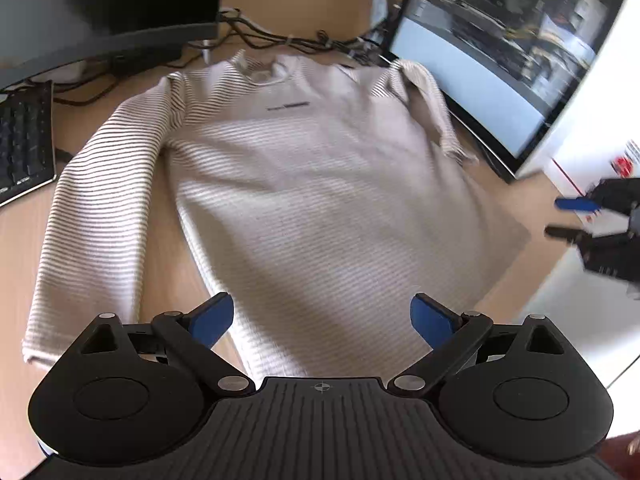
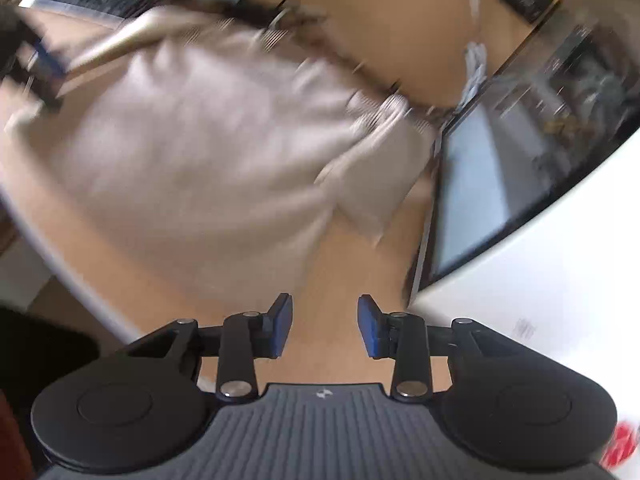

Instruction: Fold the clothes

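Striped long-sleeve top (image 1: 304, 184) lies face up and spread flat on the wooden worktop (image 1: 100, 108), collar toward the monitors, hem toward me. One sleeve (image 1: 92, 216) runs out straight on the keyboard (image 1: 24, 140) side; the other sleeve (image 1: 432, 108) looks bunched and partly doubled over by the lit monitor (image 1: 500, 60). My left gripper (image 1: 322, 320) hangs over the hem, jaws wide, nothing between them. My right gripper (image 2: 325, 326) sits off the garment's side over bare worktop, jaws parted to a moderate gap, empty; its view is heavily smeared, so fine detail of the cloth edge there is lost. I judge this as the start of folding proper: garment laid out, no fold made yet, both hands free. Next move, as I read it, calls for a pinch on the bunched sleeve or that side edge, jaws low enough to catch cloth, then carrying it across the body.
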`<state>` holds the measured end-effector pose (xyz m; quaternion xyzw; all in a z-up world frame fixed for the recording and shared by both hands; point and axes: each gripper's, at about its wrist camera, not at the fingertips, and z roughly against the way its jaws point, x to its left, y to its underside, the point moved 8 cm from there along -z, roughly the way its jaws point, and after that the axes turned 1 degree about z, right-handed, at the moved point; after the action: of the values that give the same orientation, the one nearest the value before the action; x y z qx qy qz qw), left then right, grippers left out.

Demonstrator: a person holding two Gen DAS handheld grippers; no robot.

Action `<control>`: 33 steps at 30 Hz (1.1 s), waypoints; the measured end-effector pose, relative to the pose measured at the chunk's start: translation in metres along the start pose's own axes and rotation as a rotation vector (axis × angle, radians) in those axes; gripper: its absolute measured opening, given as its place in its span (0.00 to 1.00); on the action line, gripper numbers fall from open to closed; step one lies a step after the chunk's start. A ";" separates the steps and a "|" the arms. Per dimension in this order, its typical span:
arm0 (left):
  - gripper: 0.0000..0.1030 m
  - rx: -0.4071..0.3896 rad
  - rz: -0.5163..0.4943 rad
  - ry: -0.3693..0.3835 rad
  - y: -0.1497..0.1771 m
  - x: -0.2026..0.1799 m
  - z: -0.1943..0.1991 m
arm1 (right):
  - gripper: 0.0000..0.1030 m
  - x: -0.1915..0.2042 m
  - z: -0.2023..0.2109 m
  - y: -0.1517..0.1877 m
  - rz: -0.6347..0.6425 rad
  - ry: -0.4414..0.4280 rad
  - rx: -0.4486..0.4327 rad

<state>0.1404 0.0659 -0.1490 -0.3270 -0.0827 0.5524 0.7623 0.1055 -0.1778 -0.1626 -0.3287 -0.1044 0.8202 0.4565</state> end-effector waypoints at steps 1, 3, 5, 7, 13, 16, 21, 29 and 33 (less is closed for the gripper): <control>0.96 0.001 -0.014 -0.003 0.004 -0.003 0.003 | 0.35 0.008 0.000 0.009 0.013 -0.005 0.012; 0.97 0.010 -0.026 -0.013 0.012 -0.008 0.006 | 0.36 0.019 -0.007 0.019 0.024 0.000 0.016; 0.97 0.028 -0.022 -0.030 0.020 -0.011 0.006 | 0.36 0.021 -0.017 0.018 0.014 0.014 -0.005; 0.97 0.049 -0.016 -0.057 0.027 -0.013 0.005 | 0.36 0.018 -0.025 0.011 -0.018 0.038 -0.034; 0.97 0.051 -0.036 -0.263 0.042 0.004 0.005 | 0.36 -0.018 -0.028 -0.015 -0.222 0.068 -0.141; 0.97 0.014 0.035 -0.424 0.040 0.032 0.012 | 0.36 -0.009 -0.042 -0.008 -0.173 0.058 -0.124; 0.98 0.002 0.098 -0.508 0.041 0.051 0.026 | 0.36 -0.004 -0.053 -0.001 -0.148 0.061 -0.131; 0.97 0.079 0.148 -0.502 0.078 0.036 0.038 | 0.35 -0.004 -0.031 0.027 -0.129 -0.058 -0.148; 0.97 0.109 0.232 -0.444 0.095 0.036 0.047 | 0.42 -0.009 -0.019 0.036 -0.150 -0.139 -0.173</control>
<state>0.0561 0.1339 -0.1770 -0.1633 -0.1800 0.6981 0.6734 0.0962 -0.2071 -0.1897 -0.3006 -0.2304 0.7925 0.4781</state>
